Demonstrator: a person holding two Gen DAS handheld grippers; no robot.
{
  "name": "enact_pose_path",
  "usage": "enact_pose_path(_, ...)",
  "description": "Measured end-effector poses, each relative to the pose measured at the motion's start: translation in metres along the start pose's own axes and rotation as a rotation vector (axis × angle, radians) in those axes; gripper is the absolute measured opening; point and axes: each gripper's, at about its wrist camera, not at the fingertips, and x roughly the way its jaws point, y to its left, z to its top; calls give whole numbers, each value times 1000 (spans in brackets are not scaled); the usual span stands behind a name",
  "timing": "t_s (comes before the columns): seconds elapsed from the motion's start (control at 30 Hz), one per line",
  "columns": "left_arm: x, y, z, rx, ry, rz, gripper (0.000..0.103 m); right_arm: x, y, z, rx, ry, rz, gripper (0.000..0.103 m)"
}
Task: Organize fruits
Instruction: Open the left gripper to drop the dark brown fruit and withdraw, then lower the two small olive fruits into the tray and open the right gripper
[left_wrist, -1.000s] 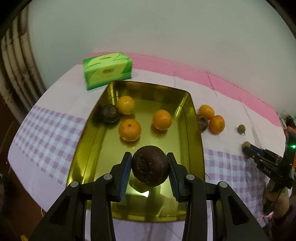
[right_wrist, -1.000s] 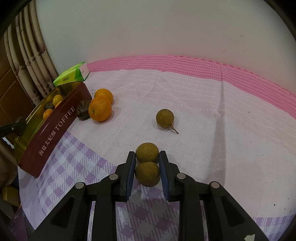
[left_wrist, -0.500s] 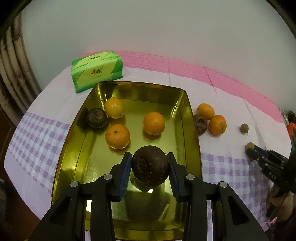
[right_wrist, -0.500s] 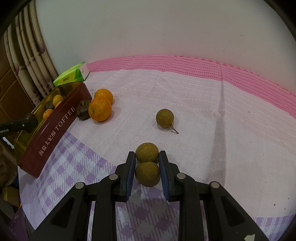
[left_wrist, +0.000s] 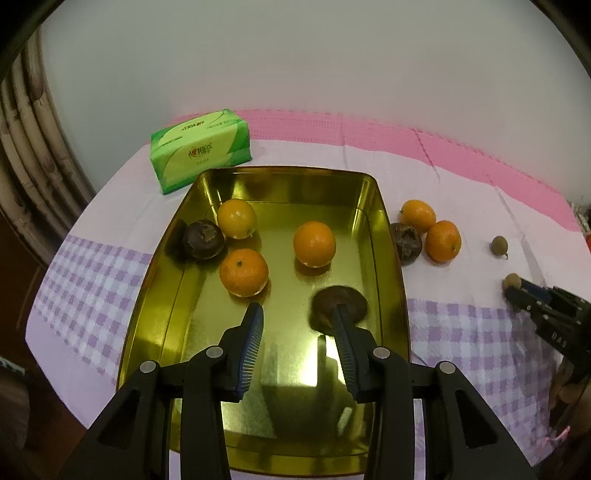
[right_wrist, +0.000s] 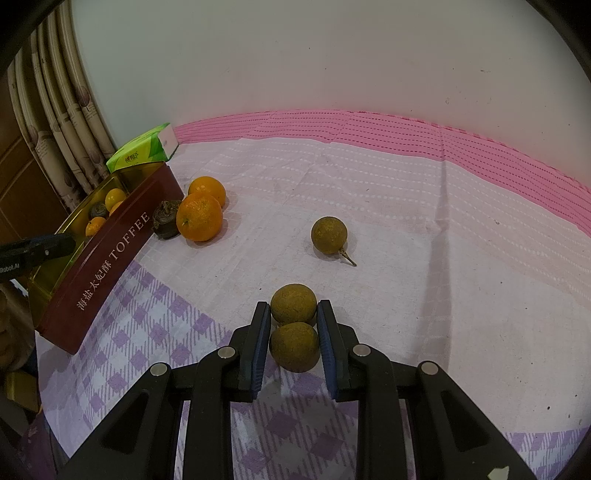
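My left gripper (left_wrist: 297, 314) is open above the gold tin tray (left_wrist: 380, 229). A dark brown fruit (left_wrist: 340, 304) lies on the tray floor by the right finger. The tray also holds three oranges (left_wrist: 314, 243) and another dark fruit (left_wrist: 203, 240). Two oranges (left_wrist: 442, 240) and a dark fruit (left_wrist: 406, 243) lie on the cloth to the right of the tray. My right gripper (right_wrist: 290, 314) is shut on a green-brown longan (right_wrist: 294, 346); a second longan (right_wrist: 293, 303) sits between its fingertips. A third longan (right_wrist: 328, 235) lies farther off.
A green tissue pack (left_wrist: 201, 149) lies behind the tray. The table carries a pink and purple-checked cloth (right_wrist: 406, 192). The tray's red TOFFEE side (right_wrist: 110, 254) faces my right gripper, with two oranges (right_wrist: 199, 218) beside it. A wall stands behind; curtains hang at the left.
My left gripper has opened and let go of the dark brown fruit, which now lies in the tray. My right gripper has not moved.
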Motion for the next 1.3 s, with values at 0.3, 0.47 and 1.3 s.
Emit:
enact_pose_path(0.3,-22,-5,-5,14,-12,35,43,0,-1,0,-4,1,-5,23)
enact_pose_path(0.47,-49,-7,-8,-4,-36,80,58,0,-2,0,-9,2,-10,24)
enact_pose_path(1.3,-119,44,-59,-295,-102,19,82,-19,11,-17,57,31,-11,23)
